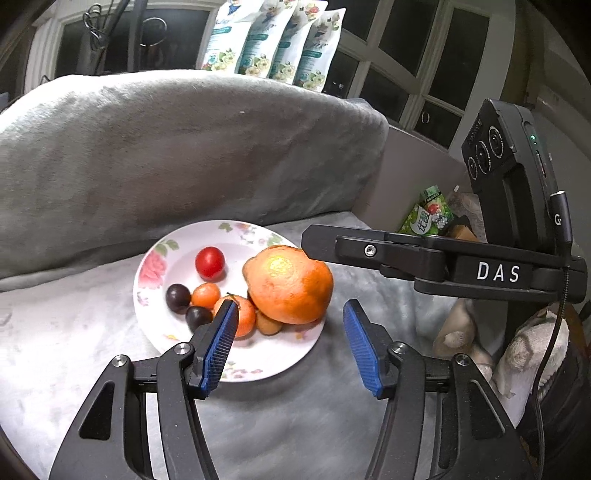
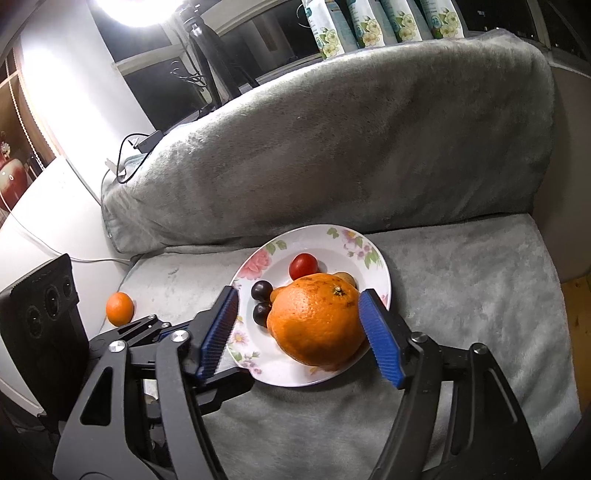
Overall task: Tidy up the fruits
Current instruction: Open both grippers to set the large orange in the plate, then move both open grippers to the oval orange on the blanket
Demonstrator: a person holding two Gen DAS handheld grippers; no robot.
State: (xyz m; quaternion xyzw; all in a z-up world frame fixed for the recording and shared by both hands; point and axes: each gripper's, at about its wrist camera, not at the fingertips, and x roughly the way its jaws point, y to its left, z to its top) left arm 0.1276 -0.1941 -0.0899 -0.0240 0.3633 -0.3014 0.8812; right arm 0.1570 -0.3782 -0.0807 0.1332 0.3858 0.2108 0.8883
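Observation:
A floral white plate (image 1: 162, 334) (image 2: 373, 258) sits on a grey blanket. It holds a large orange (image 1: 290, 284) (image 2: 317, 325), a red tomato (image 1: 209, 262) (image 2: 303, 266), two dark plums (image 1: 178, 297) (image 2: 261, 290), and small tangerines (image 1: 205, 294). My left gripper (image 1: 290, 343) is open just in front of the plate. My right gripper (image 2: 299, 332) is open with its jaws on either side of the large orange, not clearly touching it; its arm crosses the left wrist view (image 1: 443, 258). One small tangerine (image 2: 119, 308) lies alone on the blanket, left of the plate.
A grey blanket-covered backrest (image 1: 184, 147) (image 2: 332, 147) rises behind the plate. Floral packets (image 1: 273, 40) stand on the sill behind. A green snack bag (image 1: 428, 216) lies at right. A bright lamp (image 2: 129, 11) and cables are at far left.

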